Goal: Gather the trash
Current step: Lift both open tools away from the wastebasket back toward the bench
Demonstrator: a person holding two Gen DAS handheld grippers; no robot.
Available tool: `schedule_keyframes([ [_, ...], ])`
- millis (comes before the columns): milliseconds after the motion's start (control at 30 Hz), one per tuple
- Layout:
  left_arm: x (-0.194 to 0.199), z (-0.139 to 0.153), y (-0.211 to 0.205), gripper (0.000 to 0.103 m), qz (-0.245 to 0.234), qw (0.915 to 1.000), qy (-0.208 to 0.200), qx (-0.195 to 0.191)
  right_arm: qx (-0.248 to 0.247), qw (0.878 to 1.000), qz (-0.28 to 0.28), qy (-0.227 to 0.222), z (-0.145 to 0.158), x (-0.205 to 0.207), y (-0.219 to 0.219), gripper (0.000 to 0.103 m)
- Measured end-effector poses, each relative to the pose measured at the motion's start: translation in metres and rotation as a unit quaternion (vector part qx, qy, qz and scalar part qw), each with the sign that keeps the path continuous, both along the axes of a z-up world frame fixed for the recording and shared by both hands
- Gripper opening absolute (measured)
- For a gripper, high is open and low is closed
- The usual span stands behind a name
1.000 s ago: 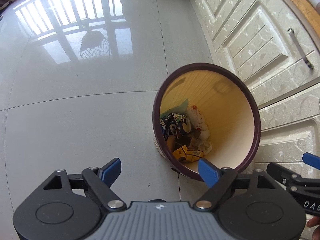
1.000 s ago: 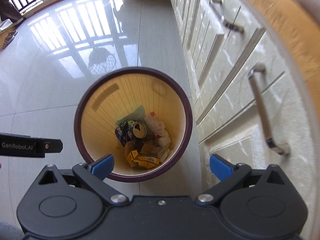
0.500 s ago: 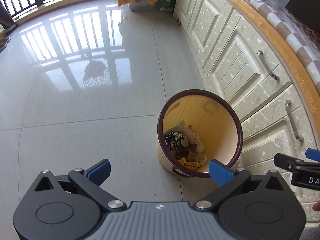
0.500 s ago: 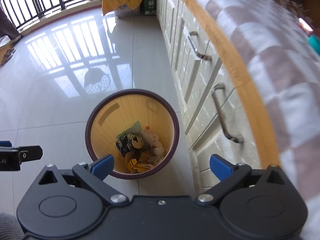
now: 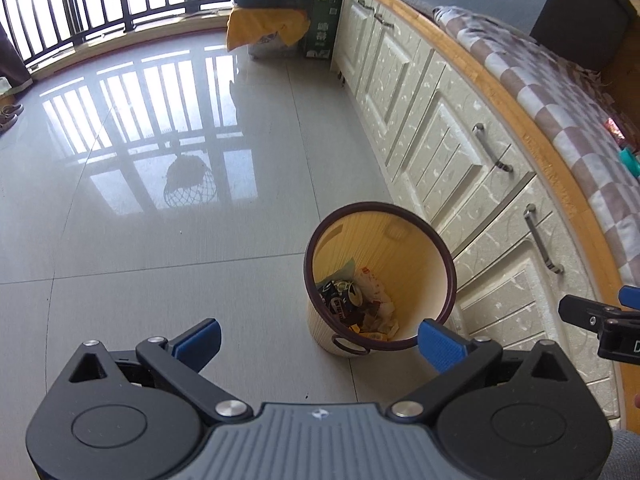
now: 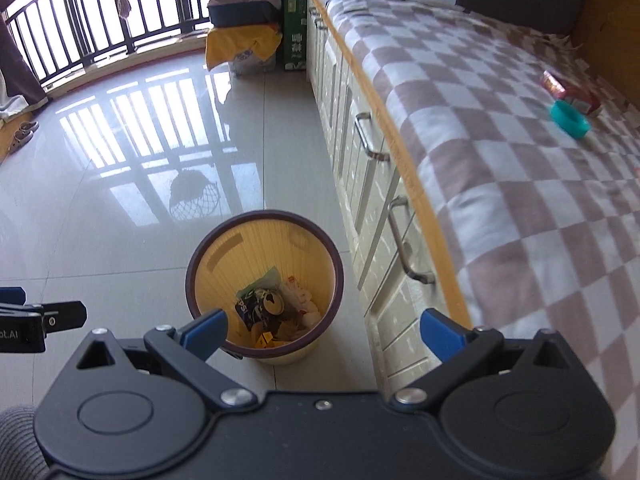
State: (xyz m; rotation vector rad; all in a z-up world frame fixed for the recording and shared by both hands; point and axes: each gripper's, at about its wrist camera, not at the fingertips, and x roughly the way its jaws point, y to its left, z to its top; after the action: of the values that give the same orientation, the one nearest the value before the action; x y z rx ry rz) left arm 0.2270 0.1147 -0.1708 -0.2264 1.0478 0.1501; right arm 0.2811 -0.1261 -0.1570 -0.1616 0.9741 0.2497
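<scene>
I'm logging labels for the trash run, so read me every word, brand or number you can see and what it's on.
"ot.AI": cut-off white lettering on the left gripper body, in the right wrist view.
"D": single letter at the frame edge on the right gripper.
"PS": partial letters on a crushed can inside the waste bin.
Green carton: large characters, too blurred to read.
Other wrappers: unreadable.

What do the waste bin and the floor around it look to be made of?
Waste bin: probably plastic, matte cream with fine vertical ribbing and a smooth dark purple rim. Floor: glossy glazed tile, judging by the grout lines and the mirror-like railing reflection.
</scene>
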Motion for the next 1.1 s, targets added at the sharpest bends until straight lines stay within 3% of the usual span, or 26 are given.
schedule_keyframes([
  [267, -0.012, 0.037, -0.016, 0.103, -0.011, 0.9986, -0.052, 0.005, 0.007, 0.999, -0.018, -0.043, 0.034, -0.019, -0.029, 0.103],
  [667, -0.017, 0.088, -0.062, 0.103, -0.055, 0.9887, -0.139, 0.017, 0.012, 0.991, -0.077, -0.11, 0.076, -0.039, -0.103, 0.103],
  [900, -0.011, 0.111, -0.114, 0.103, -0.111, 0.9759, -0.185, 0.034, 0.014, 0.982, -0.115, -0.151, 0.097, -0.051, -0.159, 0.103],
  [1100, 0.007, 0.125, -0.165, 0.103, -0.162, 0.96, -0.224, 0.046, 0.011, 0.972, -0.149, -0.18, 0.106, -0.054, -0.212, 0.103],
])
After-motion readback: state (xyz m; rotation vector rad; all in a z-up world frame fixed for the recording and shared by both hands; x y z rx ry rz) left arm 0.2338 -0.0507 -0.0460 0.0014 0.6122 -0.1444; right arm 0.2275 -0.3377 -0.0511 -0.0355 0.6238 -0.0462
